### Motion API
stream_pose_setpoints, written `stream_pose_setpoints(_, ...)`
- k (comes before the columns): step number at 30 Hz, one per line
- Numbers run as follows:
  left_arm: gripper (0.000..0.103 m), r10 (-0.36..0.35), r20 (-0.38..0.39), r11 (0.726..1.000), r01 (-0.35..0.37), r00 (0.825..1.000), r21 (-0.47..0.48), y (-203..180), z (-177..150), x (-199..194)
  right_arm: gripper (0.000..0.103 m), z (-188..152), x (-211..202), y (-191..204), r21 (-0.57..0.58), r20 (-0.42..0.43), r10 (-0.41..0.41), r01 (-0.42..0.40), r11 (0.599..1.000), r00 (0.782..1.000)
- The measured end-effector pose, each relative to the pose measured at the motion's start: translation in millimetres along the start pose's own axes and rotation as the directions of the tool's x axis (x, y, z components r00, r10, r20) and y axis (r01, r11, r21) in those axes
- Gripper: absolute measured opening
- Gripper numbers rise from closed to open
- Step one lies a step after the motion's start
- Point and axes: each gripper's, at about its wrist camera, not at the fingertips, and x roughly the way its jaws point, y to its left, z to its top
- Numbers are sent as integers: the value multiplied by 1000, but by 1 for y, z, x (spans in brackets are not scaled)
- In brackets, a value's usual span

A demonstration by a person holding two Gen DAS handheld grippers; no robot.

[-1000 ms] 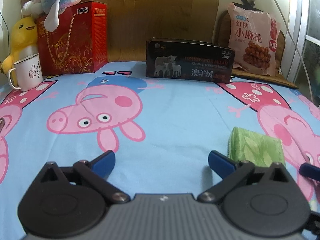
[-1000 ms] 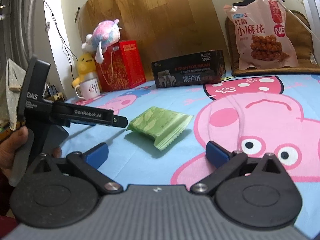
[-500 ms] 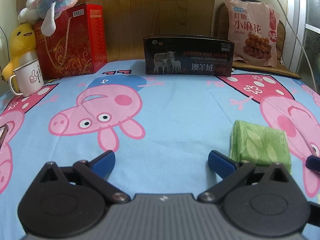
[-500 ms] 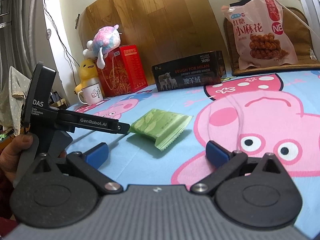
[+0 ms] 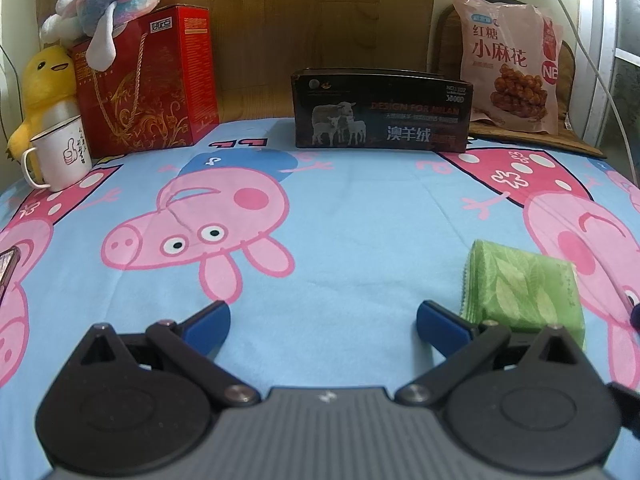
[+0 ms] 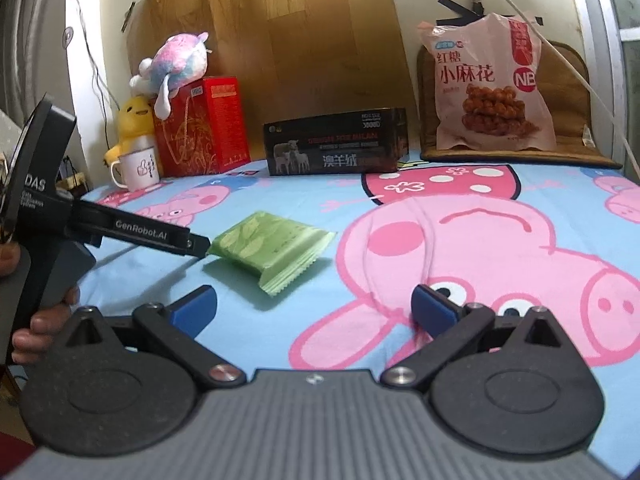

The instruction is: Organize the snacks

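A green leaf-patterned snack packet point(image 5: 524, 290) point(image 6: 272, 246) lies flat on the cartoon-pig cloth point(image 5: 360, 216). My left gripper point(image 5: 323, 320) is open and empty, its right blue finger just left of the packet. In the right wrist view the left gripper's black body point(image 6: 120, 228) reaches in from the left, its tip at the packet's near-left edge. My right gripper point(image 6: 314, 306) is open and empty, hovering short of the packet, which lies ahead and slightly left. A pink bag of twisted snacks point(image 5: 508, 64) point(image 6: 492, 84) leans at the back right.
A dark box with sheep printed on it point(image 5: 380, 110) point(image 6: 336, 148) stands at the back centre. A red gift box point(image 5: 144, 84), a plush toy, a yellow duck and a white mug point(image 5: 60, 156) crowd the back left. A hand point(image 6: 44, 320) holds the left gripper.
Both grippers have edged forward and risen slightly; the packet and back-row items look larger and a little lower in view. Jaws stayed open and the packet has not moved.
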Motion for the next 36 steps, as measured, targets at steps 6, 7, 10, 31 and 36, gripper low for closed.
stream_pose_setpoints(6, 102, -85, -10, 994, 84, 996, -70, 14, 7, -8, 97, 8, 2, -4, -35, -21, -13, 12, 999, 1000)
stream_pose_setpoints(7, 102, -124, -5, 988, 123, 992, -90, 18, 10, -10, 94, 11, 3, -5, -44, -26, -15, 13, 999, 1000)
stream_pose_setpoints(10, 102, -210, 4, 972, 209, 978, -103, 19, 20, -14, 86, 20, 7, -7, -66, -58, 4, -7, 998, 998)
stream_pose_setpoints(31, 41, -456, -98, 890, 450, 885, -74, -18, 48, 10, 26, 60, 69, -5, -105, -245, 134, -164, 981, 960)
stream_pose_setpoints(36, 61, -445, -39, 893, 439, 895, -101, 9, 60, 5, 46, 63, 62, -13, -159, -250, 121, -164, 974, 961)
